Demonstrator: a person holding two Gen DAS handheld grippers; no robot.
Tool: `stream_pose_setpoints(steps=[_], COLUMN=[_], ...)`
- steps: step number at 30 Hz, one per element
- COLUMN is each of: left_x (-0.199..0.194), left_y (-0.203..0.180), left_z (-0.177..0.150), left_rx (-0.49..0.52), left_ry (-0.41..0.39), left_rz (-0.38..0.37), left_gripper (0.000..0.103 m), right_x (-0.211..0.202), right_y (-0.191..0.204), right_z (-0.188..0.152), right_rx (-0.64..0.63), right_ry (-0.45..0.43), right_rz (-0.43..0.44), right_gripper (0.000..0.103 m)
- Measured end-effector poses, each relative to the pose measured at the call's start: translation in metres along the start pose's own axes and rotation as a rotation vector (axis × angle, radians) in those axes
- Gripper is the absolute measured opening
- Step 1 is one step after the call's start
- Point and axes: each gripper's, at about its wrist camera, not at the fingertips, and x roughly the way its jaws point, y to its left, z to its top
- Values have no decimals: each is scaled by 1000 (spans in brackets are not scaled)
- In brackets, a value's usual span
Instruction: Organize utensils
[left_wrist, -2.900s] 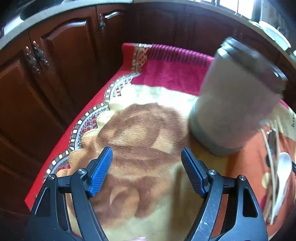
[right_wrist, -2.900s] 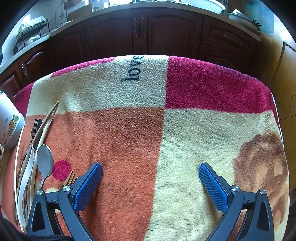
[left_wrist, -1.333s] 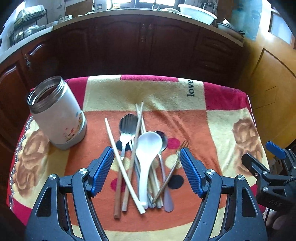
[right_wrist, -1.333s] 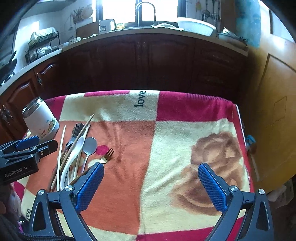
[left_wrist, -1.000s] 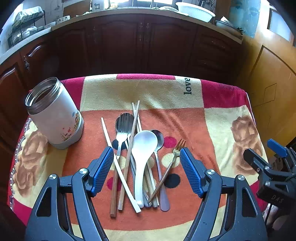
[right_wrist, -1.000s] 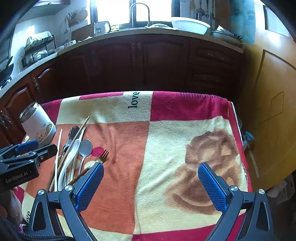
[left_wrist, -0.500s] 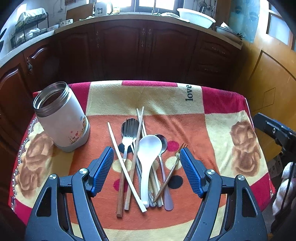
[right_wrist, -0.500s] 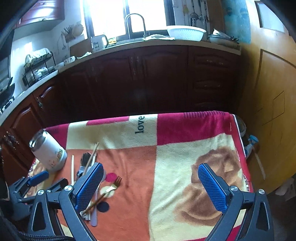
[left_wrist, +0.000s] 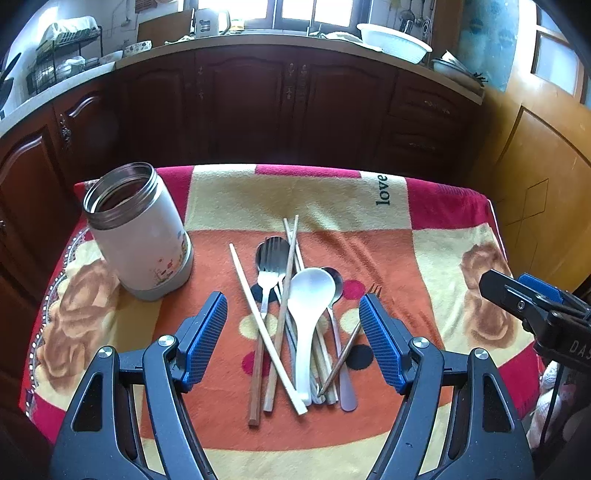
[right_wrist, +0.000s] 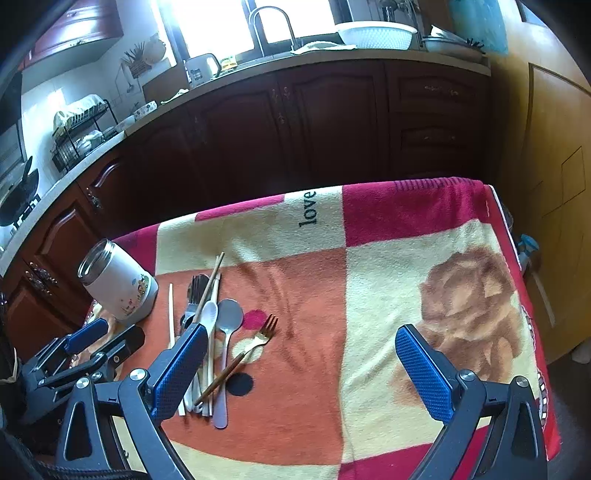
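A pile of utensils lies mid-table: a white ceramic spoon (left_wrist: 309, 295), a steel fork (left_wrist: 266, 284), a steel spoon (left_wrist: 334, 291), a gold fork with a brown handle (left_wrist: 349, 338) and several chopsticks (left_wrist: 258, 314). An open white steel-rimmed jar (left_wrist: 138, 229) stands upright to their left. My left gripper (left_wrist: 293, 332) is open and empty, above the pile's near side. My right gripper (right_wrist: 299, 365) is open and empty, above the blanket right of the pile; the pile (right_wrist: 210, 332) and jar (right_wrist: 118, 284) also show in the right wrist view.
A red, cream and orange blanket (left_wrist: 436, 236) covers the table. Dark wooden kitchen cabinets (left_wrist: 295, 110) run behind it, and a wooden door (left_wrist: 546, 155) stands at the right. The right gripper's body (left_wrist: 535, 314) shows at the table's right edge.
Both grippers have risen and pulled back slightly, so the table looks smaller. The left gripper swung from the jar side to face the utensil pile. Nothing was taken hold of.
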Motion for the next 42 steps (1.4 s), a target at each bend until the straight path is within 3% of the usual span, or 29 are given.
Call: stream_pose_setpoints(steps=[18, 28, 35, 42], left_x=[-9, -19, -16, -3], left_y=[37, 60, 77, 73], left_z=[-9, -12, -20, -19], left_rx=[-24, -36, -49, -56], left_ry=[-4, -3, 20, 39], left_rz=[10, 22, 31, -2], left_gripper=[74, 74, 74, 74], right_x=[13, 30, 42, 63], right_y=[49, 40, 21, 29], right_z=[-4, 2, 0, -12], right_rx=[-196, -221, -166, -184], right_ry=[18, 38, 59, 111], right_rz=[-64, -56, 17, 60], right_gripper=[102, 102, 94, 81])
